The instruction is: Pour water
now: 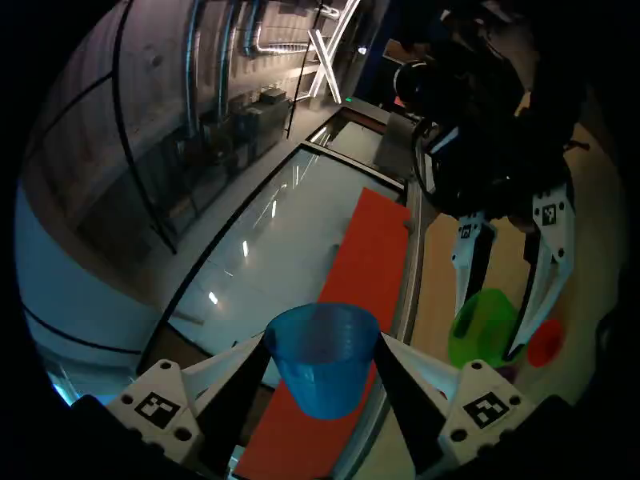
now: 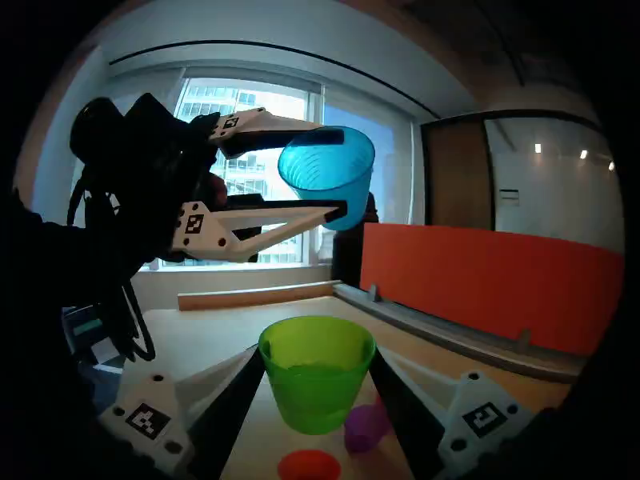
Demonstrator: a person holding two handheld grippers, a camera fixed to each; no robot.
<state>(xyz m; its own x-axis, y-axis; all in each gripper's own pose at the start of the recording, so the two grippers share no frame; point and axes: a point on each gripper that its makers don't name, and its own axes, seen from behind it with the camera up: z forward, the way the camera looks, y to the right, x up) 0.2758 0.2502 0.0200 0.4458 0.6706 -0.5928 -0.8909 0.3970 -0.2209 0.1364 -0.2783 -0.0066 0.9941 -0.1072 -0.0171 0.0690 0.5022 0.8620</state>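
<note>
Between the near fingers of the right gripper (image 2: 318,364) the green cup (image 2: 318,388) sits upright, clamped on both sides and seemingly part full of water. Higher and farther off, the left gripper (image 2: 340,173) pinches the blue cup (image 2: 324,172), which looks slightly tipped and hangs well apart from the green one. A clean pour probably means bringing one rim just over the other cup's mouth, then tilting slowly while the receiving cup stays level. On the wooden table (image 2: 240,332) below, a purple cup (image 2: 364,428) and a red one (image 2: 308,464) stand near.
</note>
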